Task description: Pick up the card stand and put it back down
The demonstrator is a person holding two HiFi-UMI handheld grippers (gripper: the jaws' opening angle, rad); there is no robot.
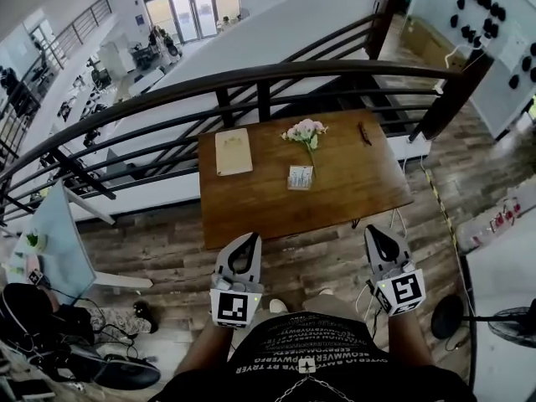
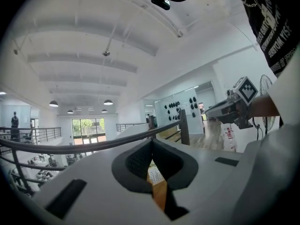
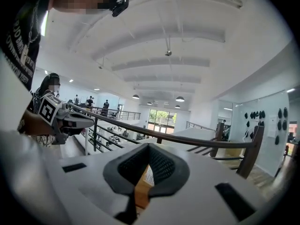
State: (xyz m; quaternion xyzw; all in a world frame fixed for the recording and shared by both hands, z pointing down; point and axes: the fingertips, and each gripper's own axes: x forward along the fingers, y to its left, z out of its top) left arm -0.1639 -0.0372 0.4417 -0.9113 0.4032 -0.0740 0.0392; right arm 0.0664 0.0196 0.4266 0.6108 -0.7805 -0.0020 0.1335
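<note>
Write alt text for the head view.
A person holds the left claw and right claw, both shut and empty, short of a wooden table beside a curved railing. On it sit a card stand, pink flowers and a tan pad.

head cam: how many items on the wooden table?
4. A tan pad at the left, a flower bunch at centre, the card stand just on the near side of it, a small dark item near the far right edge. None looks hidden.

head view: high, steeply down, brown wooden table [image 1: 352, 182] ahead
gripper views: near-level, along own jaws
shared: table, dark metal railing [image 1: 276, 72]
</note>
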